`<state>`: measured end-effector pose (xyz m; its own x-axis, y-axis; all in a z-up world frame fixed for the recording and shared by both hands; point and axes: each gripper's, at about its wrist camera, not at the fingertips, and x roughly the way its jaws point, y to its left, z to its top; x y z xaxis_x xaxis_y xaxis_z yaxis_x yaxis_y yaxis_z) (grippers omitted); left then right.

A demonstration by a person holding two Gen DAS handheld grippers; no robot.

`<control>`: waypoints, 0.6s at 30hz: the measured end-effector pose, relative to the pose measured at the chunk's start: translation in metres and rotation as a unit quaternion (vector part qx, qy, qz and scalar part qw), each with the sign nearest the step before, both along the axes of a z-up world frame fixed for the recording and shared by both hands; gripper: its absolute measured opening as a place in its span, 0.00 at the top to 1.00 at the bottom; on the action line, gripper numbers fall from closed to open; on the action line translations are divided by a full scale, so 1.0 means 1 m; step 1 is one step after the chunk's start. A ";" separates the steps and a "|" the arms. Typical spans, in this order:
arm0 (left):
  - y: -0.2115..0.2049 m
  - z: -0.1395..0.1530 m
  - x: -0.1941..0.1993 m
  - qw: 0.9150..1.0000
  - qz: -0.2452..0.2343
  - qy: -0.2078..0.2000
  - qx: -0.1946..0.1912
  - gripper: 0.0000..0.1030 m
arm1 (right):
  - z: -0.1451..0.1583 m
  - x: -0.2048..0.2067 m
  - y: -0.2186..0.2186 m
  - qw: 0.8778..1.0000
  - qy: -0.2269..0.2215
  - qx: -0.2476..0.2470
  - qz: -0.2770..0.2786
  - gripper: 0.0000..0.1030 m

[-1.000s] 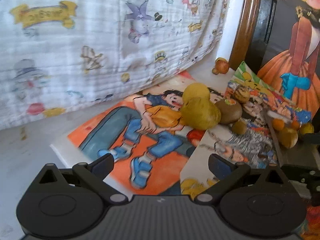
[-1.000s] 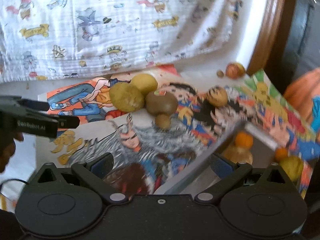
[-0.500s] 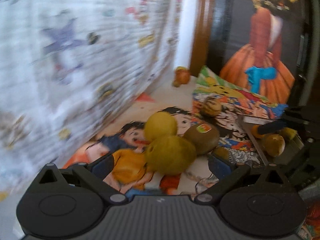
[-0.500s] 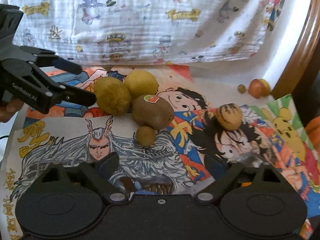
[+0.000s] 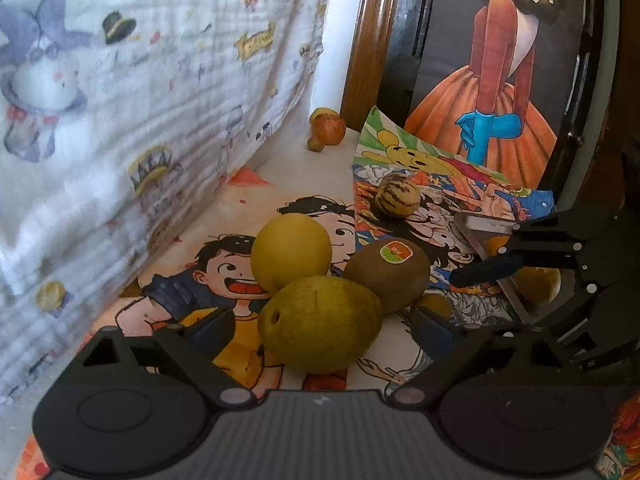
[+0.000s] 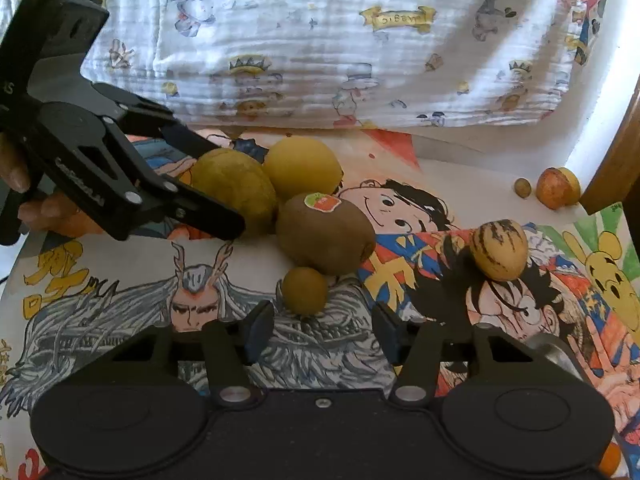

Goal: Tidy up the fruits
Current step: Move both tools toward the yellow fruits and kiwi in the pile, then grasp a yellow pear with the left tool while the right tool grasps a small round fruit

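- Posters (image 6: 120, 304) cover the table, printed cloth (image 6: 320, 40) at far edge.
- Left gripper (image 6: 216, 184) spread wide around greenish pear (image 6: 236, 190), not clamped.
- Right gripper (image 6: 320, 332) released, empty, just near of small round fruit (image 6: 305, 290).
- Yellow fruit (image 6: 302, 168) and kiwi (image 6: 326, 234) touch the pear; striped fruit (image 6: 498, 248) sits apart, right.

Cartoon posters (image 6: 120, 312) on white tabletop (image 5: 304, 172)
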<state>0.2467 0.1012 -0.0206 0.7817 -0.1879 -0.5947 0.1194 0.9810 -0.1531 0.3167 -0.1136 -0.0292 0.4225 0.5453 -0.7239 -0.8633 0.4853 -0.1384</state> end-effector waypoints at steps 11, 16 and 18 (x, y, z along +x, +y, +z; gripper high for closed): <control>0.007 -0.008 0.006 0.999 -0.005 0.013 -0.034 0.31 | -0.004 0.007 0.006 1.000 0.014 0.012 0.012 0.64; 0.011 -0.010 0.006 0.999 -0.002 0.014 -0.050 0.31 | -0.005 0.006 0.007 1.000 0.017 0.015 0.016 0.72; 0.011 -0.010 0.007 0.999 -0.002 0.014 -0.050 0.31 | -0.005 0.006 0.008 1.000 0.017 0.016 0.016 0.72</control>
<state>0.2538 0.1125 -0.0307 0.7646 -0.2505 -0.5939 0.1170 0.9600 -0.2542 0.3228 -0.1060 -0.0343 0.3803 0.5803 -0.7202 -0.8821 0.4616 -0.0939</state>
